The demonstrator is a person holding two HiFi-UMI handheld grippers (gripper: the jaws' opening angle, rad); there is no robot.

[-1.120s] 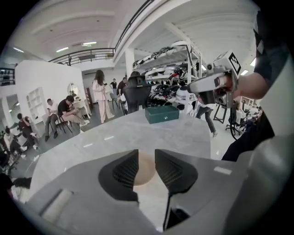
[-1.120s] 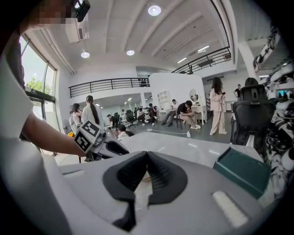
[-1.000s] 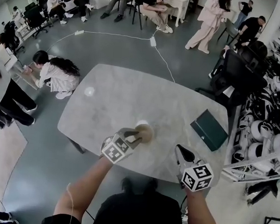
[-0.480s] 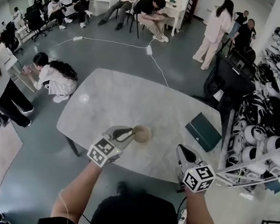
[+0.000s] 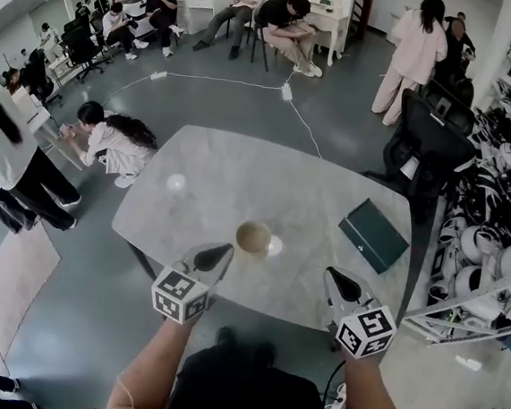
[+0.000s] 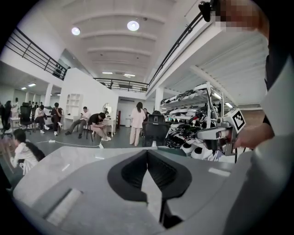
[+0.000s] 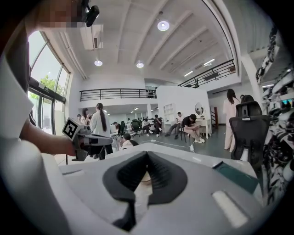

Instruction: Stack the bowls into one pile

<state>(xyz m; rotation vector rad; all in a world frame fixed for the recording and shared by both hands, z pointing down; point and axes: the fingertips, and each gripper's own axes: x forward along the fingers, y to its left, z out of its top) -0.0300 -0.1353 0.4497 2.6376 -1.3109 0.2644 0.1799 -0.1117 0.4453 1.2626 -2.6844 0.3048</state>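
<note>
The bowls [image 5: 254, 238] stand as one pile on the worktop [image 5: 241, 171], near the middle of its near edge, and no other bowl shows on it. The pile looks like a tan bowl nested on something paler, though how many bowls it holds I cannot tell. The left gripper [image 5: 212, 258] hangs just off the near edge, close to the pile but apart from it. Its jaws have just been closing and now meet with nothing between them. The right gripper [image 5: 342, 284] is over the same edge, further toward the right corner, its jaws clenched and empty too; its own view shows the pile beyond them, not in them. A notebook [image 5: 374, 235] lies by the right edge, well clear. I judge the stacking step done: the next move calls only for keeping both grippers off the pile so it is not nudged
</note>
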